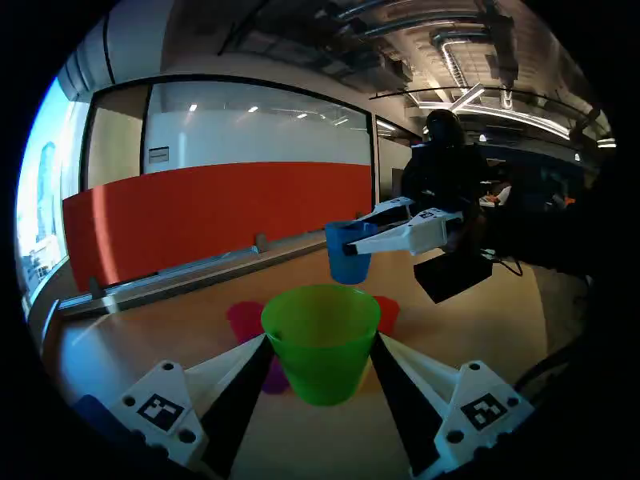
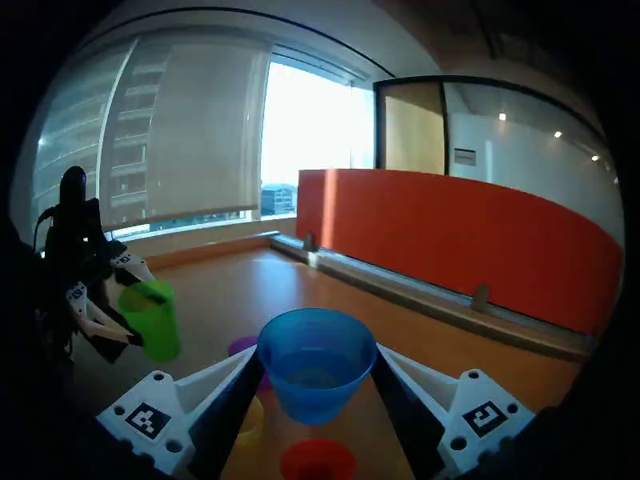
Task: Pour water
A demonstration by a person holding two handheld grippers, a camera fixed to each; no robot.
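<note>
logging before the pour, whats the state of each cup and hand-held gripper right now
green cup: upright, held up, contents cannot tell
blue cup: upright, held up, seems to hold a little water
left hand-held gripper: shut on green cup
right hand-held gripper: shut on blue cup
red cup: upright on table
yellow cup: on table, partly hidden

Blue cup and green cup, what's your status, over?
Left tongs shut on green cup. Right tongs shut on blue cup, upright, water inside. Both held apart; nothing between them. Spare red cup below.
</note>
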